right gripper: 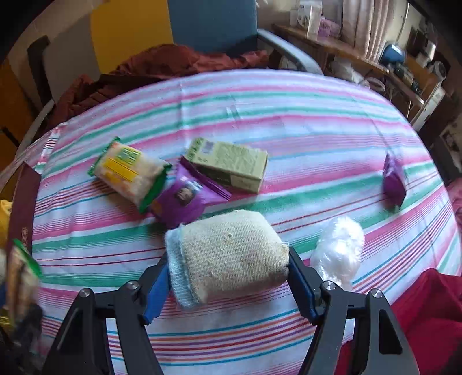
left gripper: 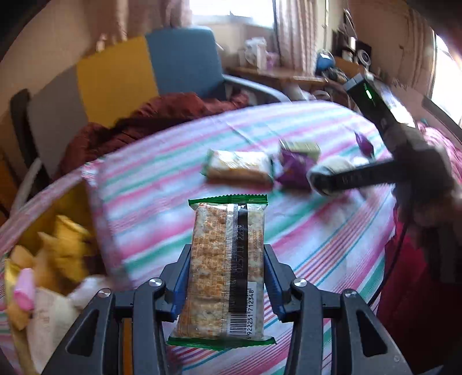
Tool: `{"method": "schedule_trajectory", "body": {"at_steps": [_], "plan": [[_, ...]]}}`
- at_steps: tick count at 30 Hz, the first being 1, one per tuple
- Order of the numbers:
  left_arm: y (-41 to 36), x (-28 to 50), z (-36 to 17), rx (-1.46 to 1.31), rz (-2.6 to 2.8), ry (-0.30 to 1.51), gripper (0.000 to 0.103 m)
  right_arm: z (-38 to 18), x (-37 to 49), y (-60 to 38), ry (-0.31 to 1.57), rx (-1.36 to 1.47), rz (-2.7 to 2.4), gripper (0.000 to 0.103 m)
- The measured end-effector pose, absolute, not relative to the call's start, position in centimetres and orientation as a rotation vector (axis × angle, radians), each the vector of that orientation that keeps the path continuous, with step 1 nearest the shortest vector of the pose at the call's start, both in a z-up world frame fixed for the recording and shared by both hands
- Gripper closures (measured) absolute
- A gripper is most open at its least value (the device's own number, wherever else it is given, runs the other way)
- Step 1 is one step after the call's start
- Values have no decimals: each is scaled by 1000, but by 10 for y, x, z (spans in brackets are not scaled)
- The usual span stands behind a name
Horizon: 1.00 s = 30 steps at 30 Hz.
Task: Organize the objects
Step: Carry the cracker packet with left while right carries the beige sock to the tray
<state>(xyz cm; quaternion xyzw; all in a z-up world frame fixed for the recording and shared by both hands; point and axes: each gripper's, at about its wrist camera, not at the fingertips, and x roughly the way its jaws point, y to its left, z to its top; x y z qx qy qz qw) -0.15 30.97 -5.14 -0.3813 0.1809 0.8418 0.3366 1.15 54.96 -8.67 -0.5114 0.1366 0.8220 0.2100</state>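
In the left wrist view my left gripper (left gripper: 227,248) is shut on a green-edged cracker packet (left gripper: 225,271), which stands upright between the blue pads, lifted over the striped cloth (left gripper: 317,230). The same packet shows blurred at the left edge of the right wrist view (right gripper: 20,274). My right gripper (right gripper: 228,256) reaches down to the cloth, and its blue pads press on both ends of a beige knitted roll (right gripper: 231,253) with a pale blue cuff. From the left wrist view the right gripper (left gripper: 326,178) is seen at that roll (left gripper: 332,166).
On the striped cloth (right gripper: 288,115) lie a second cracker packet (right gripper: 130,173), a purple packet (right gripper: 184,199), a green box (right gripper: 231,164), a small purple packet (right gripper: 392,184) and a clear plastic wad (right gripper: 337,251). An open box (left gripper: 95,202) at left holds yellow packets (left gripper: 63,245). A chair (right gripper: 213,23) stands behind.
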Motion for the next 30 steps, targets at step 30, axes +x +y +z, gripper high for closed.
{"method": "schedule_trajectory", "body": {"at_steps": [30], "plan": [[128, -32, 5, -1024, 2636, 240, 57, -9, 14, 387, 215, -1149, 2766, 30]]}}
